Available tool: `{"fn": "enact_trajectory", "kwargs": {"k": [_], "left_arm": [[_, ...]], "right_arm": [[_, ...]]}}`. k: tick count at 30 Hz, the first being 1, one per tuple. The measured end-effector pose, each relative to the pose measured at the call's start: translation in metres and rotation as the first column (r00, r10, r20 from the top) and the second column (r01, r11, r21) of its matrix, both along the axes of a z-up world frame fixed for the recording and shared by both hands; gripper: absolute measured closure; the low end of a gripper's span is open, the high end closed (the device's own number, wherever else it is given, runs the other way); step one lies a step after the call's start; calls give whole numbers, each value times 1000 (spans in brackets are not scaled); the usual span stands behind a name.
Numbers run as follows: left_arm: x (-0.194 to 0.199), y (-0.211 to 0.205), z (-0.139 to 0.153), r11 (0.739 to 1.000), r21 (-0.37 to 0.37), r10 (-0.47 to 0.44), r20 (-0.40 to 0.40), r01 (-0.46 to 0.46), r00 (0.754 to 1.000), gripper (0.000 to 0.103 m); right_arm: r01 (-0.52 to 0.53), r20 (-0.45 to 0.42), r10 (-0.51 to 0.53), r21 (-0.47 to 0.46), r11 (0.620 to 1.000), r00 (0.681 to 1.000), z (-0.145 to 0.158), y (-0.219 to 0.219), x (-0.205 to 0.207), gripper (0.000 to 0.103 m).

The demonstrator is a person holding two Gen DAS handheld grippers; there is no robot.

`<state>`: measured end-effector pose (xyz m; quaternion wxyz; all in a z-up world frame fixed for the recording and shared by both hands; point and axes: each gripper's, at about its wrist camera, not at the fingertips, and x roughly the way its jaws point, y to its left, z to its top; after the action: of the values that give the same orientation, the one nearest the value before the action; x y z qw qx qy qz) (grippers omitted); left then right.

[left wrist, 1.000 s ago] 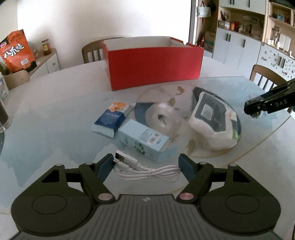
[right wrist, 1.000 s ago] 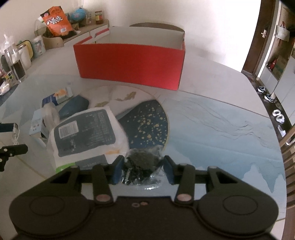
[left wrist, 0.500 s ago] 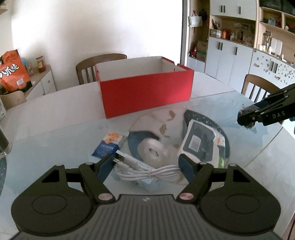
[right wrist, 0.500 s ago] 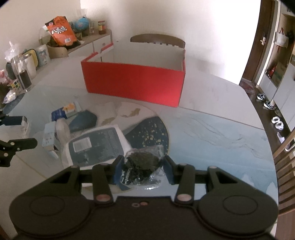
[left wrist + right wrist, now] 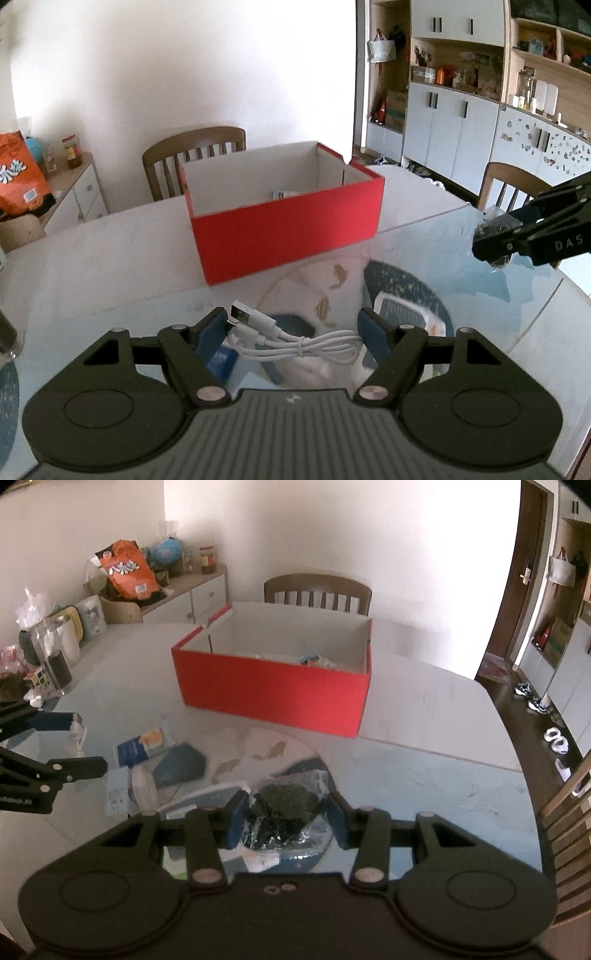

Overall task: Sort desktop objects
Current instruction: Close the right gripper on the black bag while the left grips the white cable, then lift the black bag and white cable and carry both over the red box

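1. Left wrist view: the left gripper [image 5: 293,334] is up off the table with its blue pads pinching a bundled white USB cable [image 5: 295,338], plug ends sticking out toward the left pad. The red box [image 5: 288,236] sits dead ahead, open top, something pale lying inside. Off to the right, the right gripper [image 5: 495,243] hangs in the air with a dark crinkly packet [image 5: 493,225] in its jaws.

2. Right wrist view: the right gripper [image 5: 286,818] is closed on that dark packet [image 5: 284,808], a clear wrapper with black contents. The box [image 5: 273,698] is ahead and already has a few items in it. A blue tissue pack [image 5: 142,744], a pale blue carton [image 5: 116,794] and a white wipes pack [image 5: 207,797] lie on the glass tabletop [image 5: 424,786].

3. Risks, as I judge them: the cable is gripped only at its ends, so loose loops could slip free or snag the box rim. Both grippers heading for one box could bump each other.
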<state>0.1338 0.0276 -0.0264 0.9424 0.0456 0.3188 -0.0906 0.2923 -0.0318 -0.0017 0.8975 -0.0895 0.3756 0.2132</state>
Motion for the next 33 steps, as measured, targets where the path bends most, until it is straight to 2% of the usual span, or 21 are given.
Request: {"fn": "enact_trajectory", "kwargs": {"k": [18,27,33], "left_arm": [[68,-8,50,1000,20,-23,6,23,1000,26],[102,-15,61,997,54,-52,-8,53,999,26],[126,-14,68,997,43,-63,-28,64,998,26]], "right_arm": [[-10,56,10,-1,1000,998,41,13,42,58],[-9,53,9,-13,1000,999,52,19,68,58],[-17,56,18,-23,1000,998,58,24,85,58]]}}
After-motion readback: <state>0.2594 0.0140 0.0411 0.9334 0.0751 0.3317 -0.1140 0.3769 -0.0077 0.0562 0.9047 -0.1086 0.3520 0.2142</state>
